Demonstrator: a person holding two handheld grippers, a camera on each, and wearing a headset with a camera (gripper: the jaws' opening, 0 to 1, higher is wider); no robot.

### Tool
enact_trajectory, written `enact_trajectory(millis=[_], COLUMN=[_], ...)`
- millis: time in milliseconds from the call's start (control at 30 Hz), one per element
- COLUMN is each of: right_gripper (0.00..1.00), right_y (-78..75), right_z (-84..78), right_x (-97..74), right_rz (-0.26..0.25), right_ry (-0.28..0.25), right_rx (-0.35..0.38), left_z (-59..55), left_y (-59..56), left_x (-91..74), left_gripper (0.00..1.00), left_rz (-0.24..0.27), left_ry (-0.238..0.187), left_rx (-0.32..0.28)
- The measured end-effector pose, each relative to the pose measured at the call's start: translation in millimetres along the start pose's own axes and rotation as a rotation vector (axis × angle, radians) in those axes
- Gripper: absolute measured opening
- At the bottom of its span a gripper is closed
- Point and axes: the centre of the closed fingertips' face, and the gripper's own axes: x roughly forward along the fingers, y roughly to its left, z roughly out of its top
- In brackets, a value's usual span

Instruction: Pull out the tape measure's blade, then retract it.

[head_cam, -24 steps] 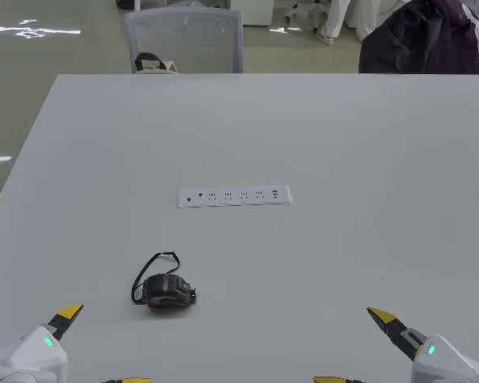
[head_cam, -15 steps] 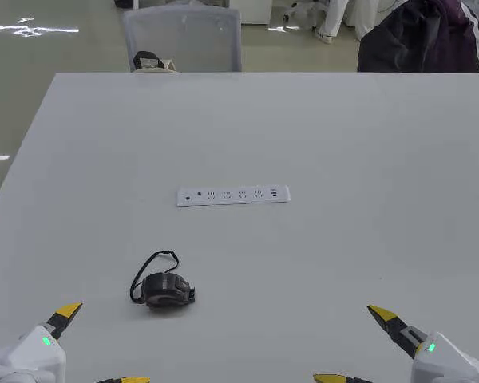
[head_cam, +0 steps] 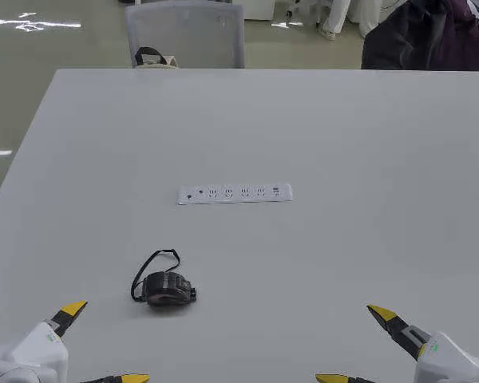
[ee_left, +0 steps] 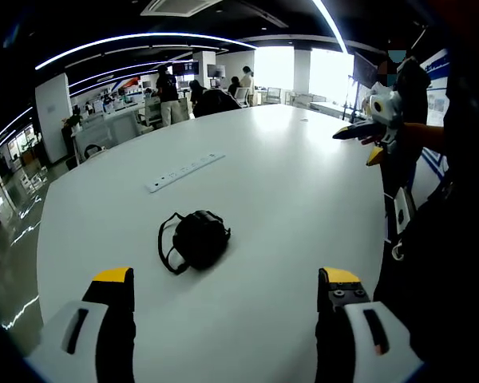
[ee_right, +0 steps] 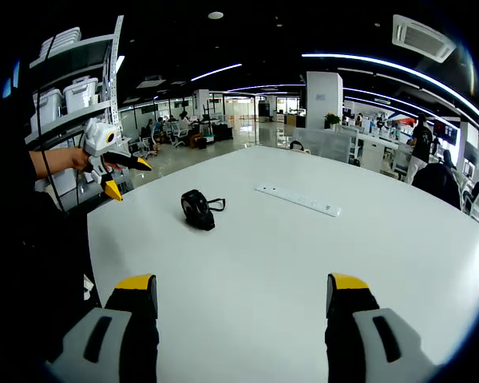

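Note:
A small black tape measure [head_cam: 169,288] with a looped wrist strap lies on the white table [head_cam: 319,128], its blade wound in. The left gripper view has the tape measure [ee_left: 198,238] just ahead of the jaws, the right gripper view has the tape measure [ee_right: 198,209] further off to the left. My left gripper [head_cam: 102,343] is open at the near left edge, a short way in front of the tape. My right gripper [head_cam: 359,345] is open at the near right, well apart from it. Both hold nothing.
A white power strip [head_cam: 235,194] lies flat mid-table beyond the tape measure. A grey mesh chair [head_cam: 185,33] with a bag stands at the far edge, and a dark coat [head_cam: 427,36] hangs at the far right.
The head view has drifted slightly. The tape measure and both grippers keep their places.

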Motion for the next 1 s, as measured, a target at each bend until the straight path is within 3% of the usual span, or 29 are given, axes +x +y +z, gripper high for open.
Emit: enact_trajectory(millis=[333, 833, 1000], right_gripper=[0.84, 0.68, 0.65], right_y=[-2.3, -4.0, -4.0], right_z=[3.1, 16.0, 18.9], right_x=[11.1, 47.4, 62.7], right_rz=[0.043, 0.172, 0.212], right_ry=[-0.005, -0.011, -0.004], right_rx=[-0.032, -0.115, -0.137], left_z=[6.6, 20.7, 19.5], left_y=[13.1, 27.7, 33.2], left_x=[13.9, 45.8, 58.8], left_gripper=[0.91, 0.68, 0.63], left_rz=[-0.019, -0.116, -0.149], left_ry=[0.000, 0.037, 0.057], left_rx=[0.043, 0.187, 0.228])
